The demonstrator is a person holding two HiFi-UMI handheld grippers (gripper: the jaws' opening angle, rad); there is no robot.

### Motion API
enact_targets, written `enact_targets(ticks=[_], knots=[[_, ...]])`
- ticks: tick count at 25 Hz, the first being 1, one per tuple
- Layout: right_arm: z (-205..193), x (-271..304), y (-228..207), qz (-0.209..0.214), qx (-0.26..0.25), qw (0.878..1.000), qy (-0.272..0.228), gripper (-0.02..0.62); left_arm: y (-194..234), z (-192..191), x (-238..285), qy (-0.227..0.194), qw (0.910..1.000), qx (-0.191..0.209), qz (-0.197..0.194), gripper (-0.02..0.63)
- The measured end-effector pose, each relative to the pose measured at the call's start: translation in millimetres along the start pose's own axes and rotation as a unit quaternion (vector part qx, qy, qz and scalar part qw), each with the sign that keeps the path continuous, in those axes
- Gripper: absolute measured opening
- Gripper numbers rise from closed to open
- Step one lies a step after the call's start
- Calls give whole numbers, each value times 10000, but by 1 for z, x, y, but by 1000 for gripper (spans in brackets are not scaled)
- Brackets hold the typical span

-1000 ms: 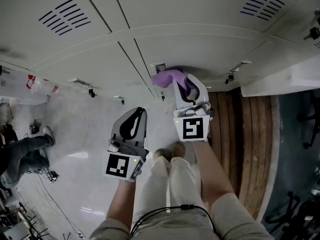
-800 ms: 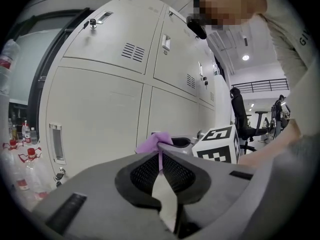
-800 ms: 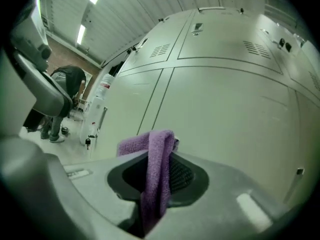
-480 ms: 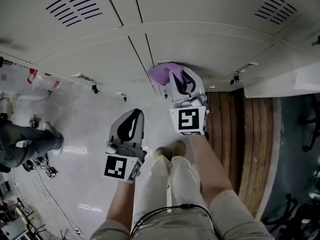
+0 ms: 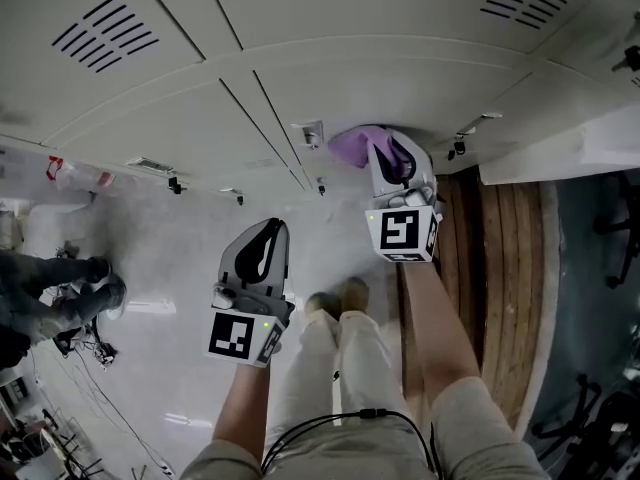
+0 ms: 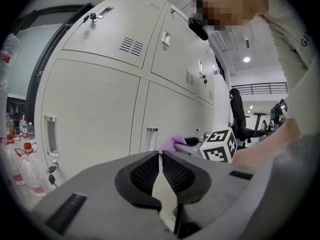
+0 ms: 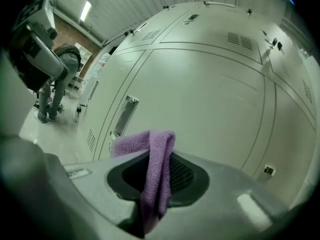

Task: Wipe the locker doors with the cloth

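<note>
Right tool [image 5: 393,160] shifted right, cloth [image 5: 352,146] clamped, at locker door [image 5: 400,78]

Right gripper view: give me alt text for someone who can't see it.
The right claw is shut on a purple cloth, facing a pale locker door. A person stands at far left, in the background.

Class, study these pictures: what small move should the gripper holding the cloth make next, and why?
Probably slide the right gripper sideways along the locker door. Its jaws are shut on the purple cloth, whose free end seems to meet the door; much of the door lies beyond.
</note>
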State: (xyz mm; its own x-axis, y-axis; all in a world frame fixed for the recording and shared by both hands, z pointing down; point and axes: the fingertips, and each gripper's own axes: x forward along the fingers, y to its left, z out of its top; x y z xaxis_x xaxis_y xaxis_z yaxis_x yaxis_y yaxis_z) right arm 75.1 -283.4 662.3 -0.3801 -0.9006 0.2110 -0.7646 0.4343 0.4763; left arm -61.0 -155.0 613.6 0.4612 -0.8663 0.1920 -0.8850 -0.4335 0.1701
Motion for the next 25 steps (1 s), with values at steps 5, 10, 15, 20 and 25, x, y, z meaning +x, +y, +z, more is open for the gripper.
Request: enact_targets(ticks=[5,10,15,20,25], knots=[[-26,-8,-31,-253,-27,9995,201,72,-2,-5,5,19,10000,-4,-28,18],[-55,-19,-64,-697,214,9962,482,72,-4,-11,6,57,10000,-25,-34,18],[-66,-24,-80,-961,554,9924,534,72,-2,-14,5,62,10000,-55,9,18],[-51,-24,-42,-731,972,9926,28,66,2,-18,2,73,9999,-108,89,18],[-25,-2,37,77,1120,9932,-294,66,11,-21,-4,46,9997,-122,201,18]])
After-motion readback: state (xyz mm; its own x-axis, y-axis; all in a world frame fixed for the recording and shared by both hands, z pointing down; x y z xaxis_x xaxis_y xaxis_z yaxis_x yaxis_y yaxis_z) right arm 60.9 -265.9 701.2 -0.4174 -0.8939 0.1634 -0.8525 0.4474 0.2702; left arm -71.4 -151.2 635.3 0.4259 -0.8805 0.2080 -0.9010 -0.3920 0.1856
